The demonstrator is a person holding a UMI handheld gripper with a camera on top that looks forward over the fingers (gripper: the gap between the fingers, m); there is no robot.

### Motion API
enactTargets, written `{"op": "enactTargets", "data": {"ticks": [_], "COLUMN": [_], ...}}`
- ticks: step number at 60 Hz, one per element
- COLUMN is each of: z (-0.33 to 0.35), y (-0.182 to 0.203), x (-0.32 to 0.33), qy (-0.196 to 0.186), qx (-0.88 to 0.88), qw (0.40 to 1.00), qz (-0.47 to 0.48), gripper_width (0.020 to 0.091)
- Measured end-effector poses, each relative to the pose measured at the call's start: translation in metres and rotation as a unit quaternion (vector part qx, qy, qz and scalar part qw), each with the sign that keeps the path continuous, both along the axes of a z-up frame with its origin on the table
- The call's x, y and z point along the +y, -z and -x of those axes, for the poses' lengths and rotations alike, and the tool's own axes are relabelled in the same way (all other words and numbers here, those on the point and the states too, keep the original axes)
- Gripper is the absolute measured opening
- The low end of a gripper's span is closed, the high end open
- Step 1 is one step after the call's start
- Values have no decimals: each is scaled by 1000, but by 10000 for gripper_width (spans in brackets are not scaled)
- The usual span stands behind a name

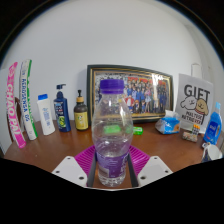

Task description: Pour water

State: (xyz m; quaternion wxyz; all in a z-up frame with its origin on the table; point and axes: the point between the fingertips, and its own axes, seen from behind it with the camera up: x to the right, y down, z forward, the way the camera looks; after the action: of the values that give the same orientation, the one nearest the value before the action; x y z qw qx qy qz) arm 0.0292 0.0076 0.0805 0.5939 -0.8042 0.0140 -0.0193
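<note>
Gripper: both purple pads press against one clear water bottle, clenched on its lower body. Bottle upright, purple cap on, sitting between the fingers above a brown wooden table.

Beyond the fingers, along the wall:
- 1 framed group photo
- 1 white bottle, 1 dark blue bottle, 1 amber bottle
- 2 upright tubes at the far side
- 1 "GIFT" card
- 1 blue bottle beside it
</note>
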Motion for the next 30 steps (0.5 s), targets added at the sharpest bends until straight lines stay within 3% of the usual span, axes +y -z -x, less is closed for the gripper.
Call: {"op": "enactTargets", "data": {"ticks": [4, 13, 20, 30], "z": [2, 0, 0, 9], "y": [-1, -1, -18, -79], "x": [2, 0, -8, -31], "qy": [0, 2, 0, -17], "qx": [0, 7, 13, 121], "qw": [1000, 1000, 1000, 992], "qz": [-8, 2, 3, -20], "gripper_width": [483, 339, 338, 340]}}
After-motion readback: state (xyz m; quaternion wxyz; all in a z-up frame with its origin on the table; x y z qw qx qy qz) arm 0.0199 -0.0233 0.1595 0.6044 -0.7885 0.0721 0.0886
